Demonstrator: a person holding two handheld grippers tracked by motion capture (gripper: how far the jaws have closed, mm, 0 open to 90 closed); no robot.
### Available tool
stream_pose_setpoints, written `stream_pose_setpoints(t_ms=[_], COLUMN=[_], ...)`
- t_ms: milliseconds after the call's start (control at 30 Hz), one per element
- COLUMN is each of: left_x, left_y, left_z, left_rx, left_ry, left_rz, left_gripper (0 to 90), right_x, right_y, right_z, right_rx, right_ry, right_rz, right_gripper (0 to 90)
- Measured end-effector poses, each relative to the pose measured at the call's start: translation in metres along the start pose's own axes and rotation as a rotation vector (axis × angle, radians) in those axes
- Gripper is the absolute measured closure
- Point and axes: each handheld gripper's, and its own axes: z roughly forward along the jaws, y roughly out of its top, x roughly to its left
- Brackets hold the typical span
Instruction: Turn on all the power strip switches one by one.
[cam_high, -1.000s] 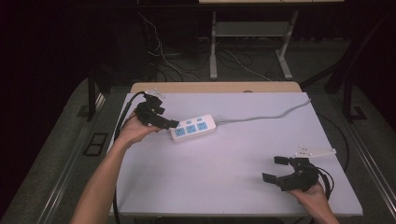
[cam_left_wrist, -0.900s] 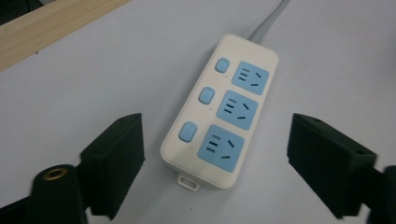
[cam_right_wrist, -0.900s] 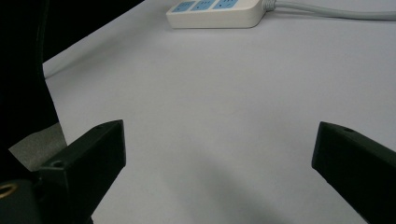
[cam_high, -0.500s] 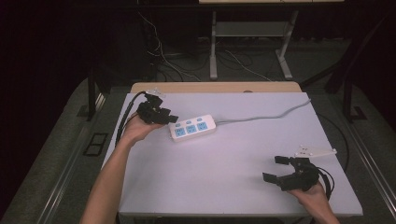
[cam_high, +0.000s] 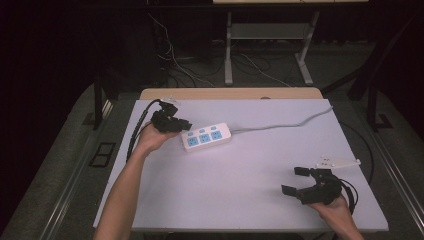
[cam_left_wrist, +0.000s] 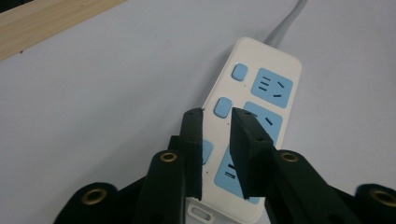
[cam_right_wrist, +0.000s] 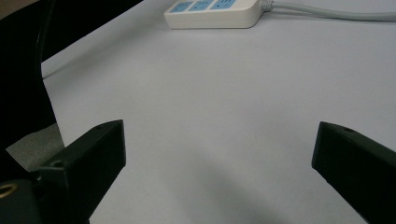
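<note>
Directly beneath the left gripper lies the white plastic power strip with blue sockets, its grey cable trailing away beyond the tips. That gripper's jaws have just been closing and now stand nearly together over a blue switch, with nothing clamped between them. Well apart, the right gripper rests with jaws wide apart above the pale lilac table.

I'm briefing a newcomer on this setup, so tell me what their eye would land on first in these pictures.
First, the white power strip with three blue sockets at the left rear of the pale grey table, its grey cable running off to the right rear. The left gripper hovers right over its buttons, jaws just closing to a narrow gap with nothing between them. The right gripper rests at the near right corner, jaws wide open.
</note>
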Motion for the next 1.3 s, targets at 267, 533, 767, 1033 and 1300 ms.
stream_pose_setpoints(t_ms=[267, 533, 767, 1033, 1300], left_x=[0.005, 0.007, 0.006, 0.005, 0.004], left_y=[-0.002, -0.005, -0.008, -0.012, -0.015], left_z=[0.008, 0.016, 0.020, 0.025, 0.033], left_rx=[-0.004, 0.012, -0.008, 0.021, 0.026], left_ry=[0.002, 0.014, -0.002, 0.006, -0.004], left_rz=[-0.021, -0.025, -0.032, -0.007, -0.006], left_gripper=[86.6, 89.0, 88.9, 88.9, 89.0], right_x=[0.000, -0.001, -0.001, -0.001, -0.001], right_y=[0.000, 0.000, 0.000, -0.001, -0.001], right_z=[-0.001, 0.000, 0.000, 0.000, -0.001], right_rx=[-0.003, -0.001, 0.002, 0.002, 0.000], right_ry=[0.000, 0.000, -0.001, -0.004, -0.007], right_rz=[0.000, -0.002, -0.002, -0.004, 0.000], right_gripper=[2.6, 2.6, 2.6, 2.6, 2.6])
